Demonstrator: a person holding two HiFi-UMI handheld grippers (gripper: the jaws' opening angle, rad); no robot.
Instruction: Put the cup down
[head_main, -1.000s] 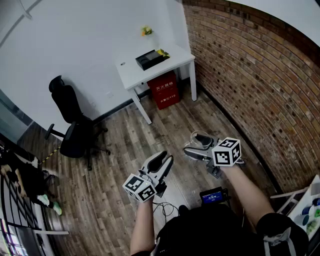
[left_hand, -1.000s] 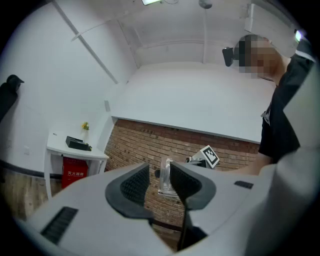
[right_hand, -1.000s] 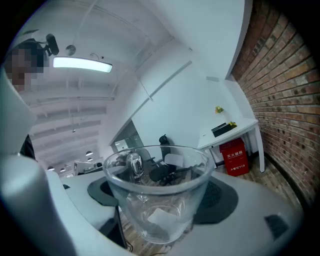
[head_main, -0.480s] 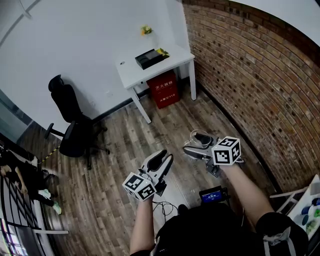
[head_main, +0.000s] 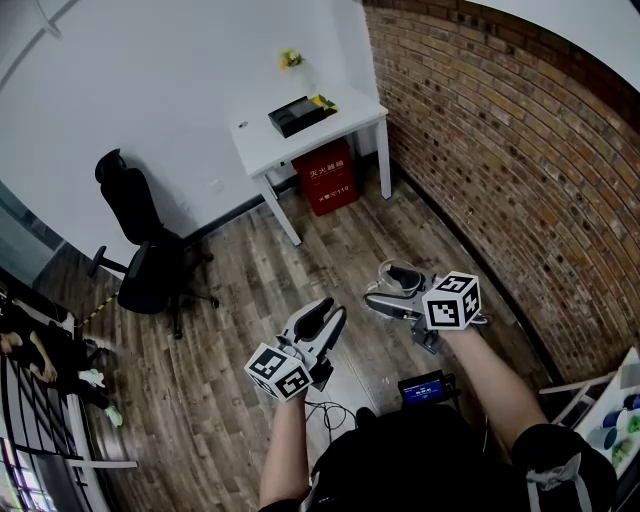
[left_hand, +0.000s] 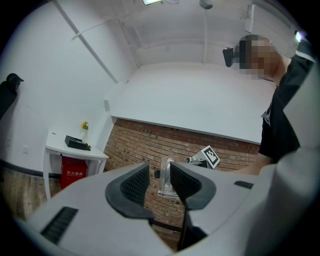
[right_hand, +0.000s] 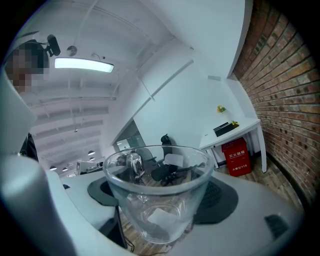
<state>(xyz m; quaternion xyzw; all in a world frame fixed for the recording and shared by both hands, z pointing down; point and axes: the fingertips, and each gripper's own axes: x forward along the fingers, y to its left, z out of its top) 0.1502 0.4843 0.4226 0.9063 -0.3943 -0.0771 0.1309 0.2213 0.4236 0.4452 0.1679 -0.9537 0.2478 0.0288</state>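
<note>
Holding a clear glass cup (right_hand: 157, 197) clamped between its two dark pads, the right gripper (head_main: 381, 286) hangs in the air above the brown wood-plank floor (head_main: 250, 290); left gripper (left_hand: 159, 176) beside it, jaws a narrow gap apart, nothing between them; farther off, black office chair (head_main: 140, 250); beyond, white table (head_main: 262, 152) over a red box (head_main: 328, 178), beside the red brick wall (head_main: 500, 150).
</note>
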